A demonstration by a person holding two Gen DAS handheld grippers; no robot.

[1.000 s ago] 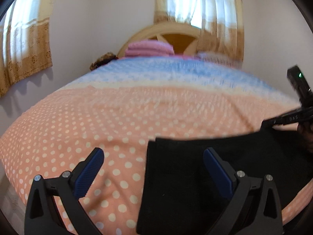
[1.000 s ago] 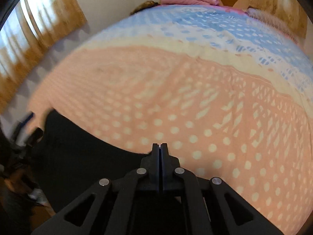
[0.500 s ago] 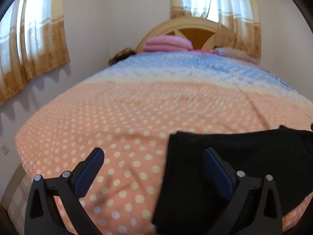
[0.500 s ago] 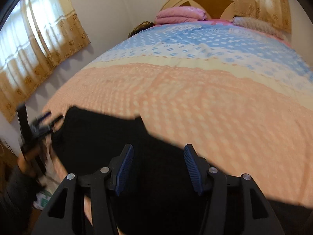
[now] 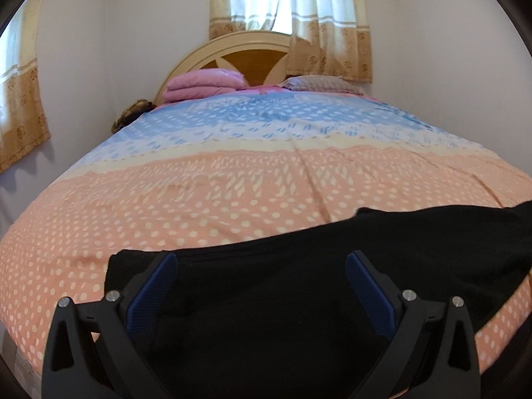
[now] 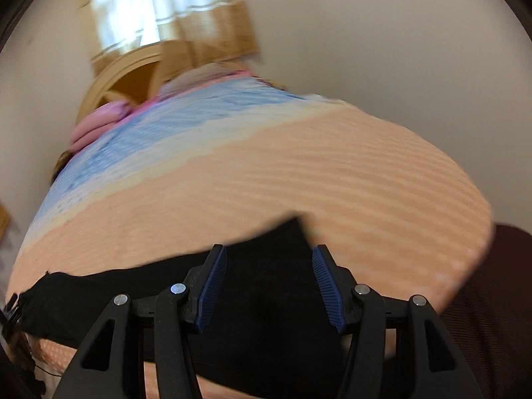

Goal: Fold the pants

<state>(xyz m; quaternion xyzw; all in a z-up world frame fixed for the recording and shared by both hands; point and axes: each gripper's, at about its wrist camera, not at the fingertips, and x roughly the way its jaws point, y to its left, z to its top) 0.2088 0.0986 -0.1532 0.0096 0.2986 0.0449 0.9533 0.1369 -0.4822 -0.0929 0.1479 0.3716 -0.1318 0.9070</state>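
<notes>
Black pants (image 5: 332, 282) lie folded in a long strip across the near end of the bed. In the left wrist view my left gripper (image 5: 262, 266) hovers over their left end, jaws wide apart, blue pads (image 5: 156, 289) clear of the cloth. The right wrist view is blurred and tilted. There my right gripper (image 6: 269, 266) stands open above the pants (image 6: 266, 316), close to a raised corner of the cloth, and nothing is pinched between its pads (image 6: 212, 286).
The bedspread (image 5: 232, 193) is peach with white dots, blue further back. Pink folded blankets (image 5: 202, 83) and a pillow (image 5: 319, 83) sit by the wooden headboard (image 5: 246, 53). Curtained windows (image 5: 289, 10) are behind. Dark maroon fabric (image 6: 492, 282) shows past the bed's right edge.
My right gripper went from shut to open, then swung fast along the pants with its view rolling over. My left gripper slid from the bare bedspread to above the pants' left end.
</notes>
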